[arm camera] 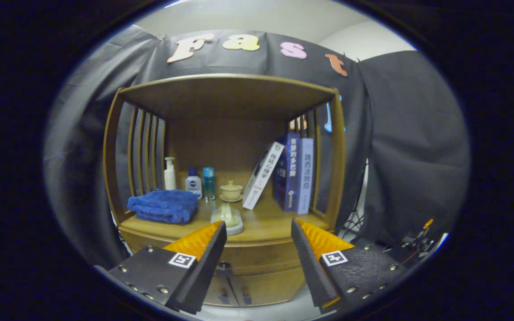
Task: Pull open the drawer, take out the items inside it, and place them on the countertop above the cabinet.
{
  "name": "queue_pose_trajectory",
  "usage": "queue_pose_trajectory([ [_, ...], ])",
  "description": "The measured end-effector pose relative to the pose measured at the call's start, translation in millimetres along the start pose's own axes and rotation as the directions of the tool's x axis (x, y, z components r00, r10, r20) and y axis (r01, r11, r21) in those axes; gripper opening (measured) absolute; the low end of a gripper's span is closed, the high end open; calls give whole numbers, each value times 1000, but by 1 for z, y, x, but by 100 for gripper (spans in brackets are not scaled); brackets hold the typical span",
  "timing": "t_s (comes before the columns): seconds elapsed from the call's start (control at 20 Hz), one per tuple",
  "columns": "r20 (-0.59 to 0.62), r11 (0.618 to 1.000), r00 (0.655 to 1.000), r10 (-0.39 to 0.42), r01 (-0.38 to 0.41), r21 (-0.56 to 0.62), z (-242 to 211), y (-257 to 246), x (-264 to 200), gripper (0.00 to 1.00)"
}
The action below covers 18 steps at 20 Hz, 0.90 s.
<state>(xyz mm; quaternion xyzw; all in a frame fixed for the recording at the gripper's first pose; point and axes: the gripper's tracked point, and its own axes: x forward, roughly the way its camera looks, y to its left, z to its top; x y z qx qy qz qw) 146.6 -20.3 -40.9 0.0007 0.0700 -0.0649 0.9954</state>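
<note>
A wooden cabinet stands ahead of me, with its countertop (266,225) under an open shelf roof. Below the countertop runs the drawer (257,257), closed, with a small dark knob (224,266) just beside my left finger. My gripper (259,229) is open, its two fingers spread wide with nothing between them, held a little back from the drawer front. What lies inside the drawer is hidden.
On the countertop sit a folded blue towel (164,206), a white pump bottle (169,174), two small bottles (193,182), a pale green teacup (230,191), a pale lidded piece (227,217) near the front edge, and leaning books (290,171). Two lower cabinet doors (257,290) are beneath the drawer.
</note>
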Motion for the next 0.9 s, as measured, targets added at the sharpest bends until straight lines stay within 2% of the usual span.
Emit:
queue_pose_trajectory([
  [0.3, 6, 1000, 1000, 4, -4, -16, 23, -24, -37, 87],
  [0.45, 7, 1000, 1000, -18, 18, -5, 23, -37, -47, 86],
  [0.55, -4, 1000, 1000, -18, 18, -2, 16, -42, -48, 80],
  [0.65, -1, 999, 999, 41, -41, 9, 13, -37, -49, 76],
  [0.8, 6, 967, 969, 247, -247, 60, -1, -14, -56, 70],
  [0.85, -9, 956, 959, 284, -283, 73, -17, -15, -51, 71],
  [0.9, -21, 956, 958, 287, -285, 72, -27, -25, -49, 71],
])
